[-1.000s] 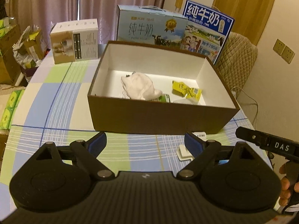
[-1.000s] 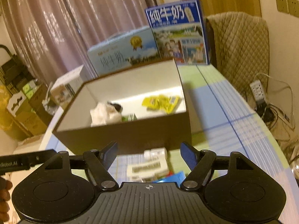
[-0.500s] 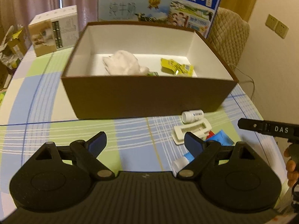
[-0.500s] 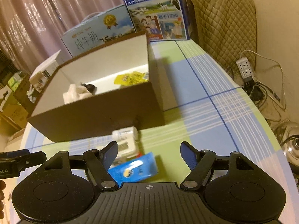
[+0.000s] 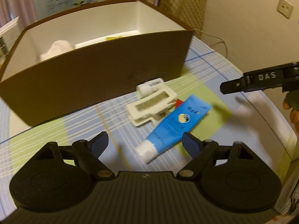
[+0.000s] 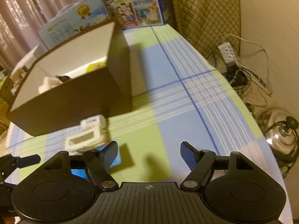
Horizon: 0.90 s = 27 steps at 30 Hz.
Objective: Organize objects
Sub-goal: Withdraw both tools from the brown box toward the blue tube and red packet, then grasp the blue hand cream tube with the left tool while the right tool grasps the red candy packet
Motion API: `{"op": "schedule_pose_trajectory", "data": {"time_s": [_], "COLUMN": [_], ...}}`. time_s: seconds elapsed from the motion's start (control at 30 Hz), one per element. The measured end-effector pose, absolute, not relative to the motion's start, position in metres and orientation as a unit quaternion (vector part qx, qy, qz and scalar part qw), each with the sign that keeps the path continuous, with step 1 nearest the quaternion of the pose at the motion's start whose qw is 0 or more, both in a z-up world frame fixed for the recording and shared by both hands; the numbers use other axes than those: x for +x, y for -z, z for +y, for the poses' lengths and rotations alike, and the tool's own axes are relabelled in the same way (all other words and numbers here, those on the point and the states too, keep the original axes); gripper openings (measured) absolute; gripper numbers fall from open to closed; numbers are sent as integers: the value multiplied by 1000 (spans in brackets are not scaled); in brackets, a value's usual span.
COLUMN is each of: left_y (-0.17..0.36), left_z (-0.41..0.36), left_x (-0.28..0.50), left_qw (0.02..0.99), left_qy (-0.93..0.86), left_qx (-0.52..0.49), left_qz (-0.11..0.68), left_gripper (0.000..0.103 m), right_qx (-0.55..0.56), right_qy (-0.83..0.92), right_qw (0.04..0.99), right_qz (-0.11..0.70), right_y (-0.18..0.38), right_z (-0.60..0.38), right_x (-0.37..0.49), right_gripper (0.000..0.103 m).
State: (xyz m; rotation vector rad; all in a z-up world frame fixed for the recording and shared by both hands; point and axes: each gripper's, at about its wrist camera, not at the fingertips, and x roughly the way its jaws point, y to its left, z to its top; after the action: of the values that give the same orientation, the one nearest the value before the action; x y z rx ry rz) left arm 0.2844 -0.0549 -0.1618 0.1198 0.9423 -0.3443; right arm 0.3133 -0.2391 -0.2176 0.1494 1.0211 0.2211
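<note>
worktop (image 6: 186,71): blue-green checked cloth | brown box (image 5: 97,71) holds white cloth (image 5: 56,49) | blue tube (image 5: 173,125) beside white clip (image 5: 151,106) before box | left tongs (image 5: 144,141) wide, empty | right tongs (image 6: 148,154) wide, empty | curtains (image 6: 28,9) behind

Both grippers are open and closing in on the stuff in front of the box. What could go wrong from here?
1. The blue tube lies against the white clip, partly over it; closing the left gripper on the tube could drag the clip along.
2. The small white bottle lies on its side by the box wall; a nudge may roll it.
3. The right gripper hangs close beside the same pile, so the two could collide.
</note>
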Motion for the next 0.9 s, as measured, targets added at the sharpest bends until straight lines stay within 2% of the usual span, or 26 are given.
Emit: {"op": "schedule_pose_trajectory", "data": {"time_s": [0.07, 0.27, 0.4, 0.53, 0.73, 0.9], "left_y": [165, 178, 186, 184, 181, 182], "left_z": [-60, -72, -77, -75, -69, -47], "left_x": [285, 290, 292, 291, 280, 260], "left_qw": [873, 866, 857, 854, 849, 846], "left_qy": [176, 203, 215, 223, 242, 245], "left_qx": [61, 75, 90, 95, 108, 108], "left_qz": [450, 450, 461, 460, 458, 461], "left_gripper": [82, 71, 48, 35, 27, 26], "right_qx": [69, 76, 72, 63, 49, 43], "right_qy": [-95, -85, -87, -90, -90, -78], "right_qw": [860, 858, 856, 855, 854, 854], "right_qz": [497, 502, 504, 507, 511, 512], "right_y": [222, 226, 227, 229, 233, 236], "right_z": [-243, -252, -252, -250, -253, -263], "right_x": [315, 318, 318, 318, 318, 319], "right_gripper": [71, 71, 71, 71, 71, 71]}}
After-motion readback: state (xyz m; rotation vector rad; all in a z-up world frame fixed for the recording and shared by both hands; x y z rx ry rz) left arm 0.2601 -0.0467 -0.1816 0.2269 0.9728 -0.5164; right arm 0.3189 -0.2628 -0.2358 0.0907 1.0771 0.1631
